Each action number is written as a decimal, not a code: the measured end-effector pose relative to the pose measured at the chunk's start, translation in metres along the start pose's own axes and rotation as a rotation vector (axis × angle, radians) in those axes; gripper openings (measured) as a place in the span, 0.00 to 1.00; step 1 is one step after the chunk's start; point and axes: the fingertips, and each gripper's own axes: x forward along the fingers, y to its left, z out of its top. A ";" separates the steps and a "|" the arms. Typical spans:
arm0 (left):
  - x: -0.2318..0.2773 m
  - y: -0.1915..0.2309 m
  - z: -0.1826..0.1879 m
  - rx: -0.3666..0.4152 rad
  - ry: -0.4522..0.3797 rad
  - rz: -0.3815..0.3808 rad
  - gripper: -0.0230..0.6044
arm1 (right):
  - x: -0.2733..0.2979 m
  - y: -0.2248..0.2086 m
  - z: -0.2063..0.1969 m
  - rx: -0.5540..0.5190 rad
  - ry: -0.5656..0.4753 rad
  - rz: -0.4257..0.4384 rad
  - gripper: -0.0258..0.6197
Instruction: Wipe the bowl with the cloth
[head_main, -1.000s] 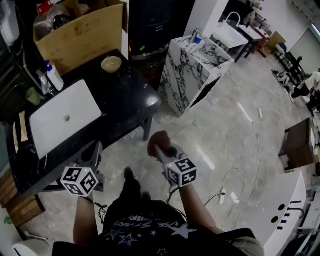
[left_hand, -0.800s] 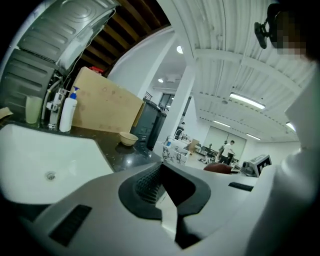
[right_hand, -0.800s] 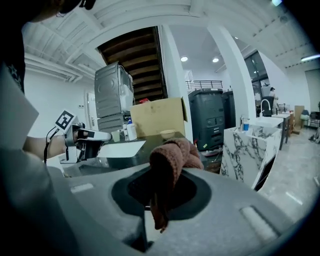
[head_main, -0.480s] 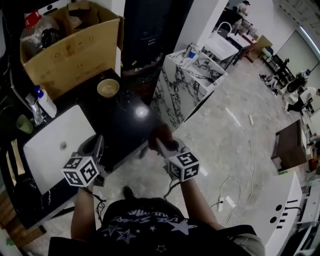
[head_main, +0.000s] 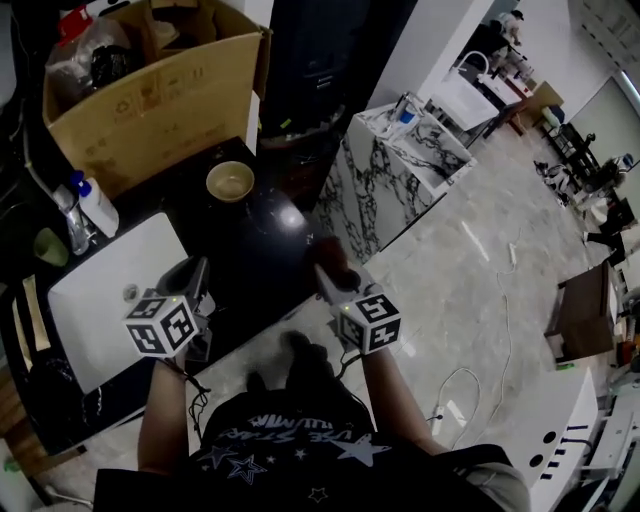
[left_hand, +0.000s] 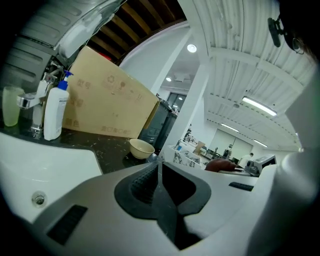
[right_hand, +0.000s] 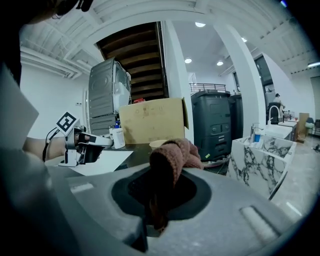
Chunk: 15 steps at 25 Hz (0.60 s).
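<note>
1. Our left gripper (head_main: 193, 272) has its jaws pressed together with nothing between them. It sits by the right edge of the white sink (head_main: 100, 285) and points ahead across the counter.
2. The bowl (head_main: 230, 182) stands upright, mouth up, on the black counter (head_main: 268, 240), close in front of the cardboard box (head_main: 150, 95) and well apart from both grippers. It is round, so it has no long axis to line up with.
3. Our right gripper (head_main: 327, 270) is clamped on the cloth (head_main: 328, 250), a brownish wad bunched over the jaw tips, near the counter's right corner.
4. The bowl lies ahead and slightly right of the empty gripper, and ahead and clearly left of the one holding the cloth. We judge the left one to be the nearer. The cloth would need to go forward and leftward, and the left gripper is free to steady the rim.
5. The counter is dark and glossy, with a glare spot just past the bowl. A spray bottle (head_main: 97, 205) stands behind the sink.
6. To the right stands a marble-patterned block (head_main: 400, 165). Beyond it a pale polished floor (head_main: 470, 300) runs into an open room.
</note>
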 end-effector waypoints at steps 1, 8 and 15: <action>0.006 0.001 0.002 -0.002 -0.001 0.009 0.05 | 0.007 -0.005 0.004 -0.008 -0.001 0.014 0.12; 0.045 0.012 0.023 -0.052 -0.027 0.120 0.05 | 0.057 -0.044 0.039 -0.050 -0.020 0.140 0.12; 0.077 0.032 0.038 -0.091 -0.033 0.231 0.10 | 0.113 -0.068 0.063 -0.082 -0.016 0.268 0.12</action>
